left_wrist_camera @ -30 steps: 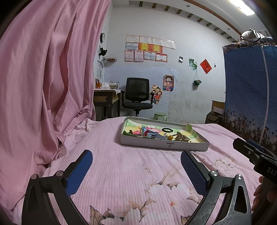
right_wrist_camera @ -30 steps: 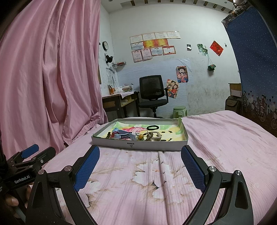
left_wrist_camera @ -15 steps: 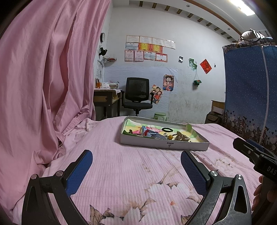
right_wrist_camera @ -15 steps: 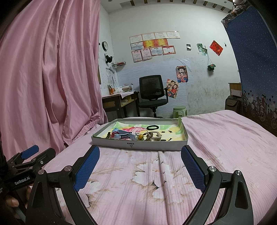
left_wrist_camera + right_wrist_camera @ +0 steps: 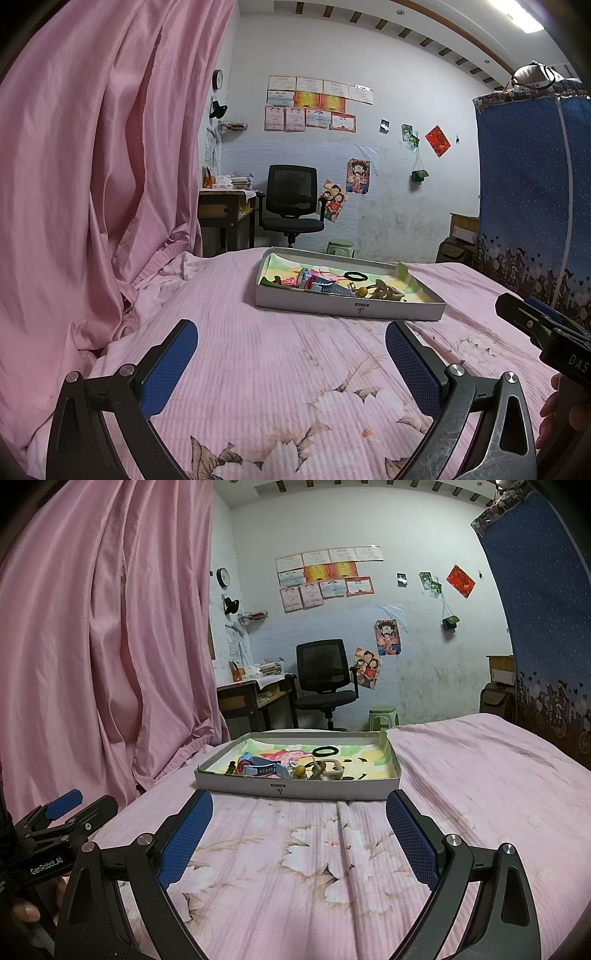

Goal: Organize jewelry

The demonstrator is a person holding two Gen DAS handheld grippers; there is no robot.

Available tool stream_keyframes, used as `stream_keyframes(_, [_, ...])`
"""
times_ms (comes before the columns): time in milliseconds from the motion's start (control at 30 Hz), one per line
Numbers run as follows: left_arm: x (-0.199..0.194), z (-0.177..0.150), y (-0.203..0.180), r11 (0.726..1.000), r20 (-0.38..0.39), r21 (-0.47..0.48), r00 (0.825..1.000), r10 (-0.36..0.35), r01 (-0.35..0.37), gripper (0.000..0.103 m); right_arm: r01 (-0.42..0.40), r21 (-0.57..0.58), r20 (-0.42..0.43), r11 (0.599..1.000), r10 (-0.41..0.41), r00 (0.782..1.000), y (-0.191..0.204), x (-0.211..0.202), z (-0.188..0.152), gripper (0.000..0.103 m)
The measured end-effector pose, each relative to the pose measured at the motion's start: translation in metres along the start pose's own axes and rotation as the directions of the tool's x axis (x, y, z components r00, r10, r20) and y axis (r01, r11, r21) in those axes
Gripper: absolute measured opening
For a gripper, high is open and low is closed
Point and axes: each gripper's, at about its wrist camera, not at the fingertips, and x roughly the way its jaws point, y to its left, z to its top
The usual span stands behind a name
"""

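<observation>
Grippers: left gripper (image 5: 291,360) and right gripper (image 5: 299,829) both spread wide, nothing between pads, hovering low over bedspread (image 5: 332,867), well short of tray.
Tray (image 5: 295,788): shallow grey box on bed, ahead of both.
Contents: jewelry (image 5: 280,768) heaped at near-left; black ring (image 5: 324,751) apart, toward back; yellow bead (image 5: 300,770); tan piece (image 5: 327,768); blue band (image 5: 264,768).
Stage: judged ambiguous; fits sorting pending or gathering done.
Background: chair (image 5: 325,672), desk, wall.
</observation>
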Motion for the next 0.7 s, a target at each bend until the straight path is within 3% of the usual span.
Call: stream_keyframes(700, [0.0009, -0.0080, -0.0074, 1.000, -0.022, 0.010, 0.999, 0.030, -0.029, 0.102, 0.001, -0.001, -0.002, 1.000, -0.001, 1.000, -0.0023, -0.0003, 0.0009, 0.093])
